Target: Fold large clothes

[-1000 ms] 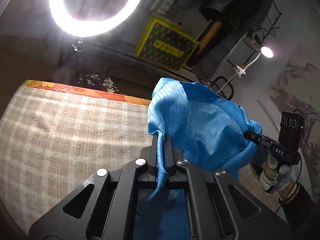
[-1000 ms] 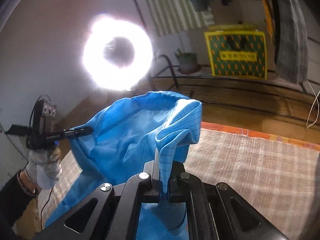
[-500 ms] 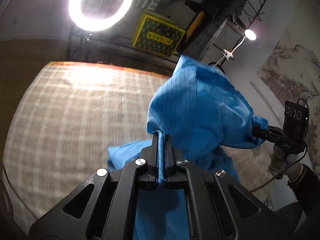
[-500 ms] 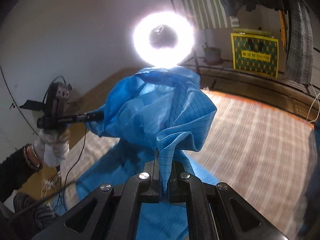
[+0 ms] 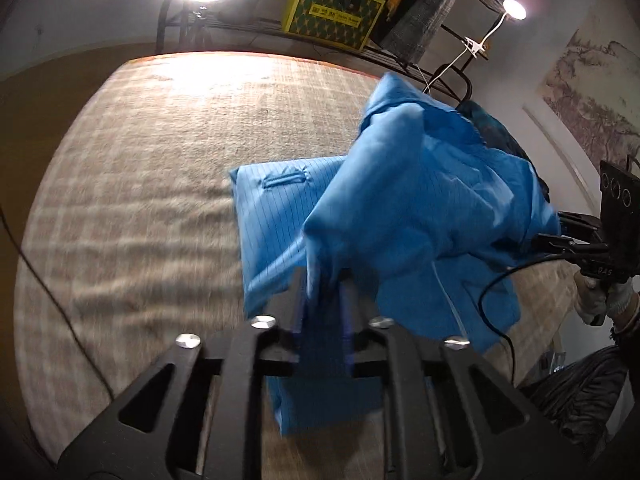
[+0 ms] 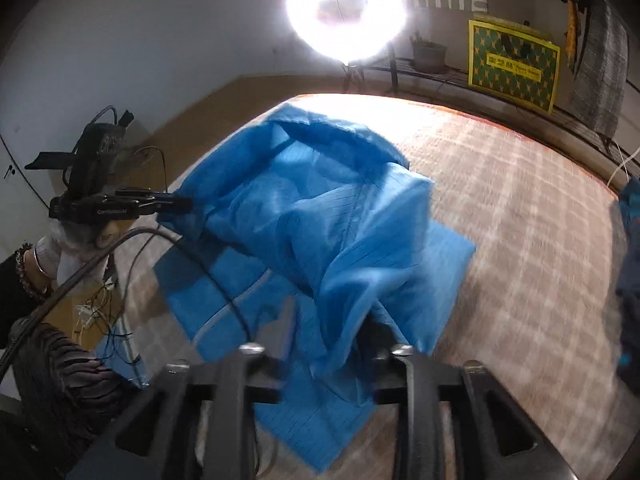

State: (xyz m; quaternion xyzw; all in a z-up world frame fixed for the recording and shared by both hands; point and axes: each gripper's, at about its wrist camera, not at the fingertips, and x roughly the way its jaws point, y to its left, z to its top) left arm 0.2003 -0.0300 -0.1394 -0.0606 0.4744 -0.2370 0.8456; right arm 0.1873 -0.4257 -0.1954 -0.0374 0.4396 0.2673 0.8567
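One blue garment [image 5: 420, 208] over the checked table [image 5: 132, 184], two hand-held grippers letting go.
Left hand-held gripper [image 5: 322, 292] and right hand-held gripper [image 6: 326, 324] are both opening, cloth loose between the fingers; wide bare table lies left and beyond, to its far edge.

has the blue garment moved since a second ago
Yes. The blue garment was held up against the far wall and yellow box; now it has come down over the checked mat, part lying flat, as both grippers' jaws open.
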